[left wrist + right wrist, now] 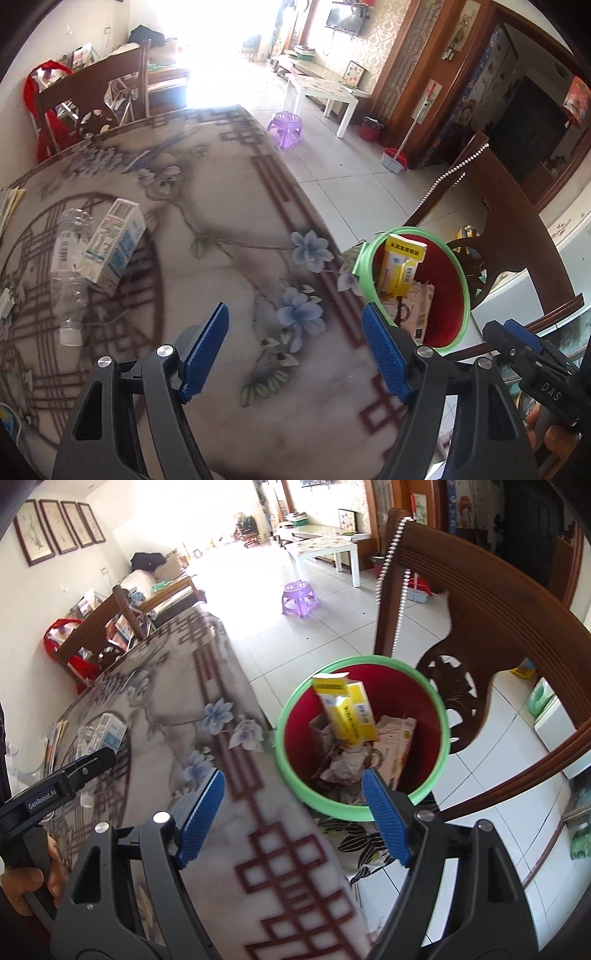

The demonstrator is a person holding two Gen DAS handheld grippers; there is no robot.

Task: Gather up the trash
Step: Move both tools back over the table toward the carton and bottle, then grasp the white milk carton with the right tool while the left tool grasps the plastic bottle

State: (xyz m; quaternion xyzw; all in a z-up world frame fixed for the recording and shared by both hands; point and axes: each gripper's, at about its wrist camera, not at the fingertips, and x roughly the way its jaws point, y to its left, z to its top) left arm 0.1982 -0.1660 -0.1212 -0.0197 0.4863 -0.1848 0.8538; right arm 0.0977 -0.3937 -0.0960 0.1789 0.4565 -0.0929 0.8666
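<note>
Trash bin (pixel 364 771) (yellow box (pixel 349 710) atop), both tools agape

table (pixel 221 206) with bottle (pixel 68 273), carton (pixel 112 247)

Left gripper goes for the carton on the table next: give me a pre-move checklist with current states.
1. Left gripper open and empty: ok.
2. Right gripper open and empty: ok.
3. Carton in view on the table: ok.
4. Carton free of other items: not ok, it lies against the bottle.
5. Bin within sight beside the table: ok.
6. Room left in the bin: cannot tell; boxes and paper already inside.
</note>
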